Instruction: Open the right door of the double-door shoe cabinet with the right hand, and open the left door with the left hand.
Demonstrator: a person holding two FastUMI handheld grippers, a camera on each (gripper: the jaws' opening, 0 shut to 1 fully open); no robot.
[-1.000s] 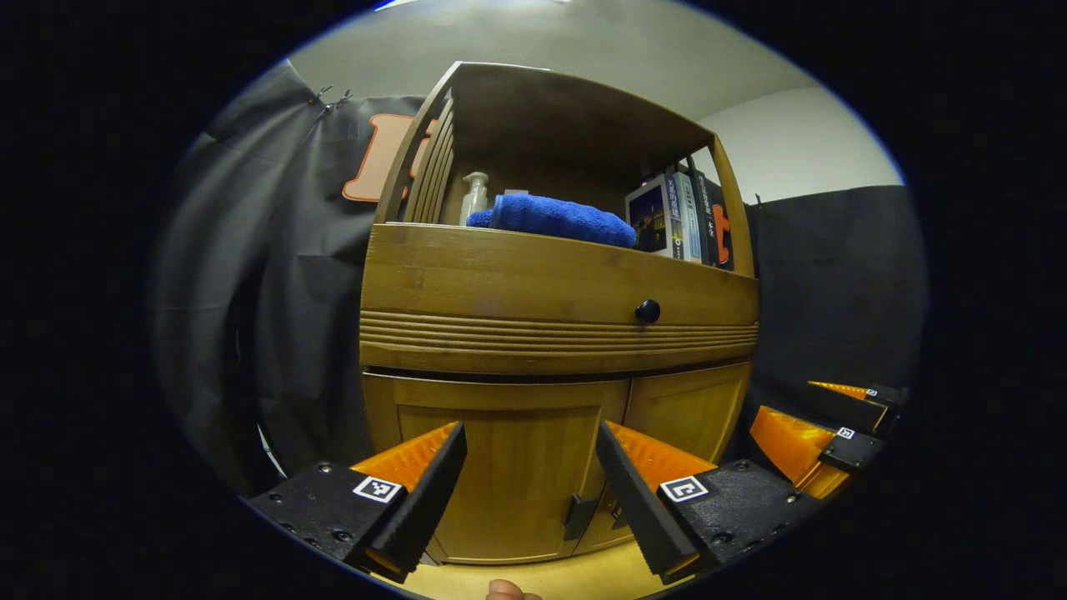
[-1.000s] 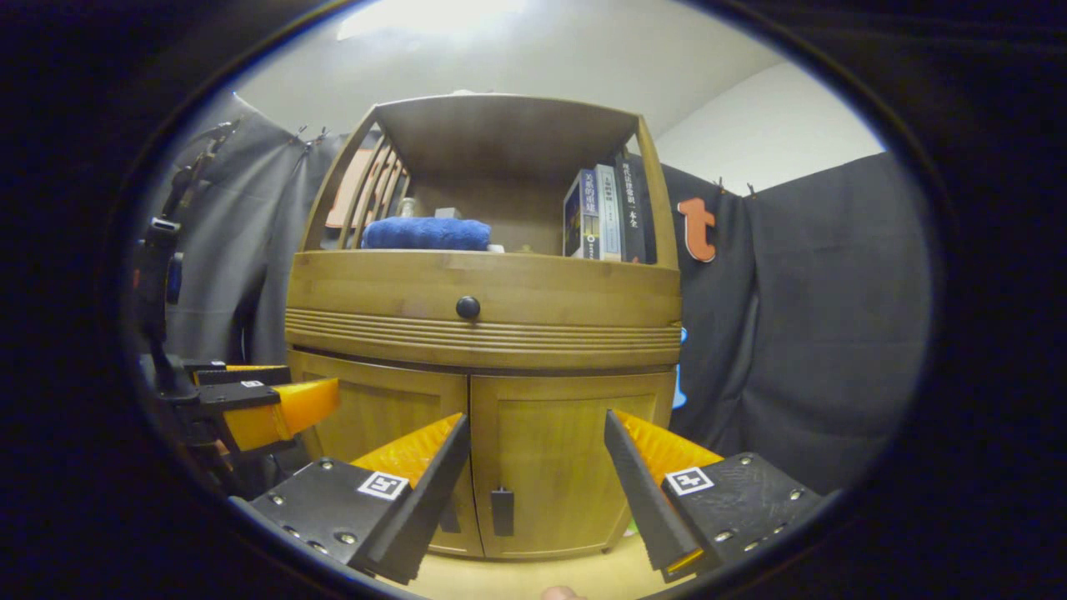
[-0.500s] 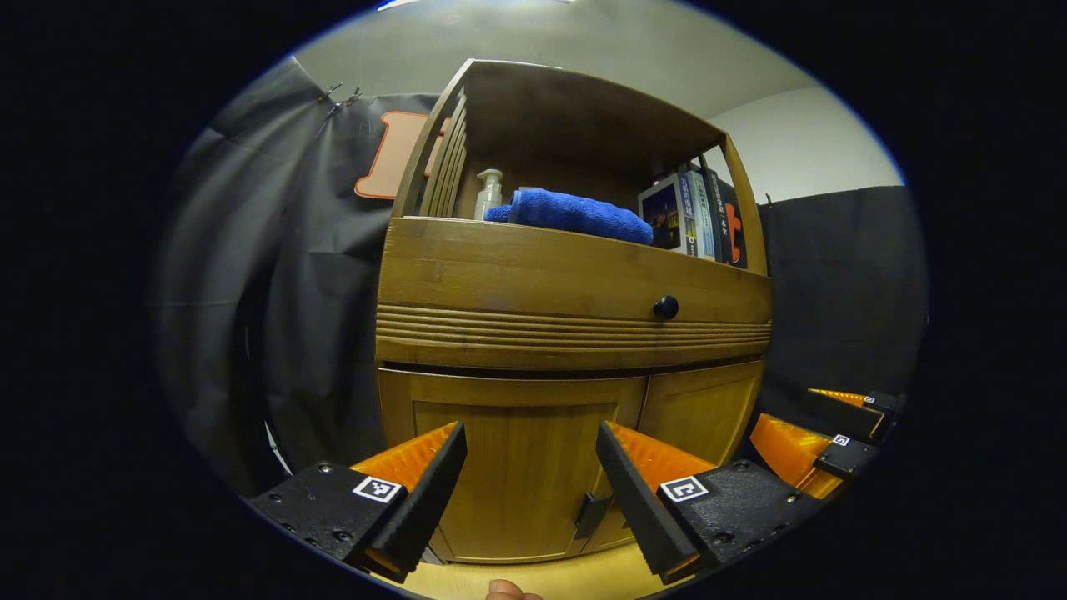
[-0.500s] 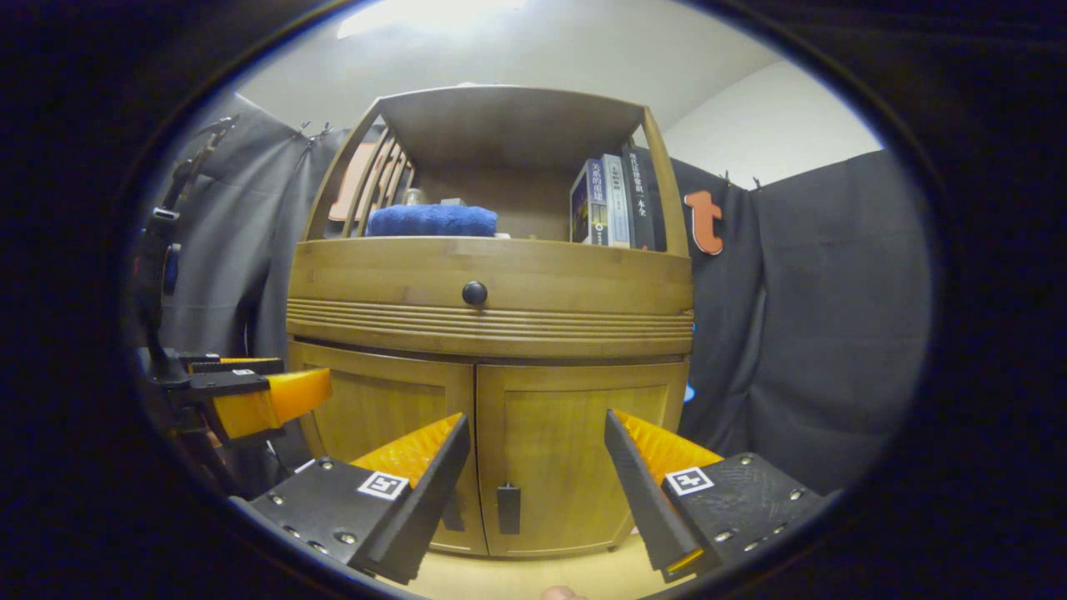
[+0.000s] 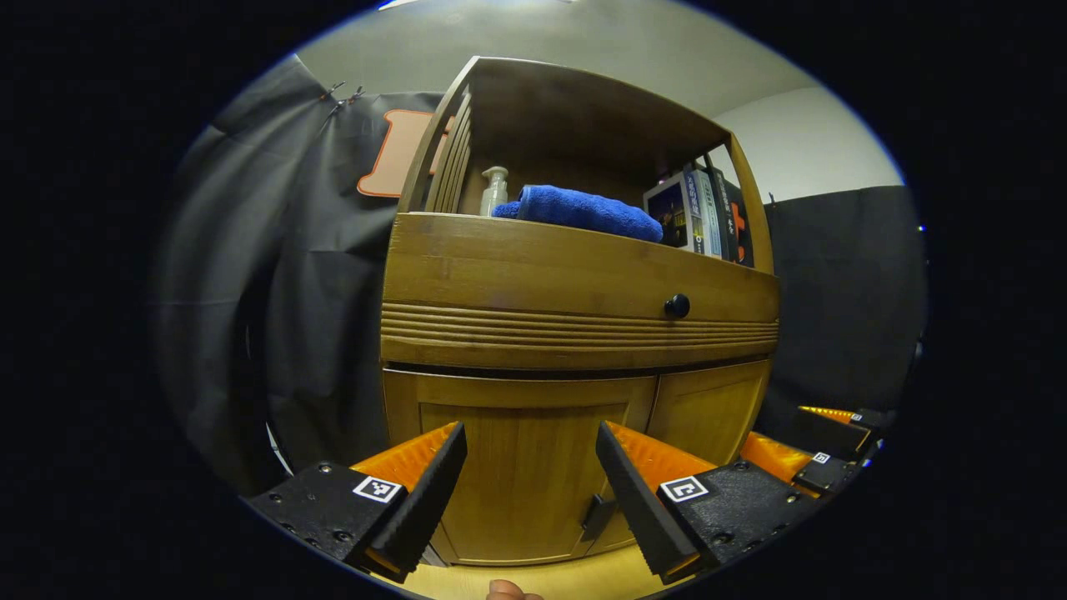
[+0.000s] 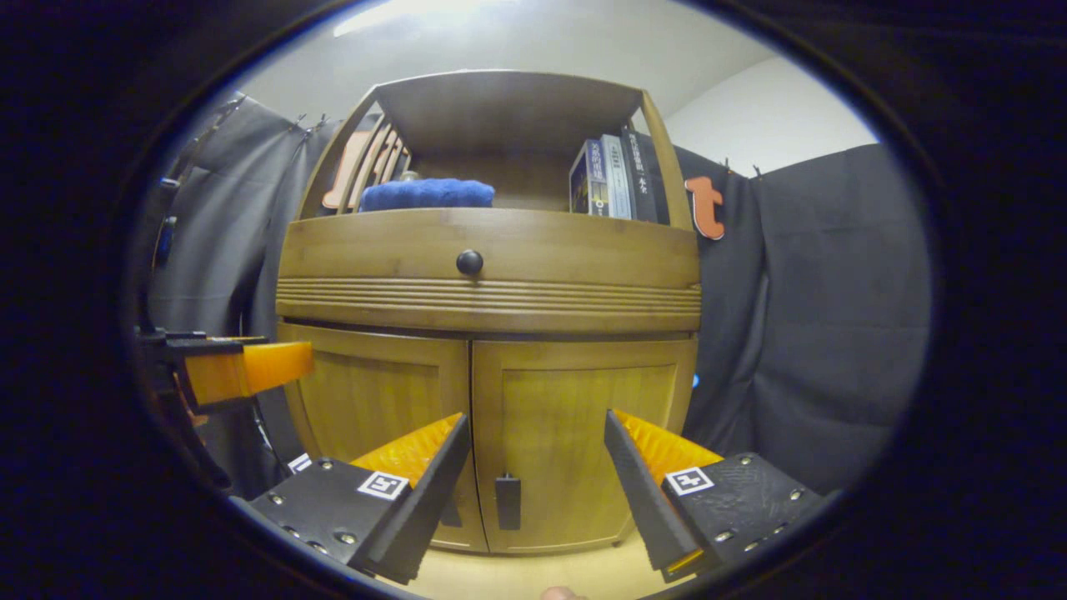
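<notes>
Both grippers, left gripper [image 5: 530, 492] and right gripper [image 6: 533, 492], hover spread apart before the shoe cabinet's [image 6: 488, 300] 2 closed doors.

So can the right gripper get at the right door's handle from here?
Probably yes: the right gripper is open, the right door's handle sits between its fingers, apart, and nothing stands between them.

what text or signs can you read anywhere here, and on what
Book spines on the cabinet's open shelf: printed lettering, too small and blurred to read.
Front cover of the first book: a picture, any words too small to read.
Pump bottle: no legible label.
Square black-and-white markers on the gripper bodies: coded patterns, not words.
Nothing else legible.
</notes>
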